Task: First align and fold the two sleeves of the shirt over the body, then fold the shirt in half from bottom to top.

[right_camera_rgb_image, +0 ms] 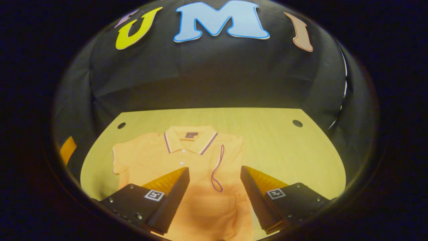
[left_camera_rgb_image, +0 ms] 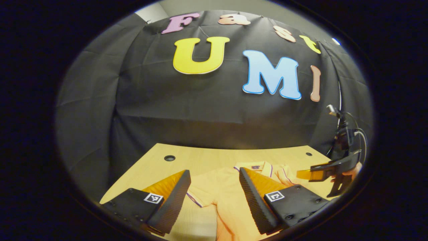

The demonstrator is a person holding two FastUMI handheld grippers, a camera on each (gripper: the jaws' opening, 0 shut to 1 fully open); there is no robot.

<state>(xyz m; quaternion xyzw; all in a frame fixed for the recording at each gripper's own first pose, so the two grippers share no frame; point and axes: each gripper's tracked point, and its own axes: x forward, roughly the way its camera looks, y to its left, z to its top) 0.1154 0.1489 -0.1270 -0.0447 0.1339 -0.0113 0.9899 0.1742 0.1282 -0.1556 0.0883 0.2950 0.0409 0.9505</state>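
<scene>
- While the pale wooden tabletop (right_camera_rgb_image: 284, 150) carries it, the orange short-sleeved polo shirt with a purple-and-white striped collar (right_camera_rgb_image: 187, 157) lies flat and face up, its collar toward the black cloth wall (right_camera_rgb_image: 214, 80).
- Left of the collar in the right gripper view, one short sleeve (right_camera_rgb_image: 122, 157) sticks out sideways from the shirt body, unfolded.
- Right of the collar, the other sleeve (right_camera_rgb_image: 219, 164) lies folded inward over the chest, its purple-trimmed cuff forming a loop on the shirt front.
- Two small dark round holes (right_camera_rgb_image: 121, 125) sit in the tabletop's far corners, either side of the shirt.
- Over the shirt's lower body, the right gripper (right_camera_rgb_image: 214, 182) has its fingers spread wide, pinching nothing.
- In the left gripper view, the left gripper (left_camera_rgb_image: 214, 187) hangs above the shirt's unfolded-sleeve side, fingers likewise spread apart and empty.
- Right of the collar in that view, the right gripper appears farther off, held by a person's hand (left_camera_rgb_image: 352, 170).
</scene>
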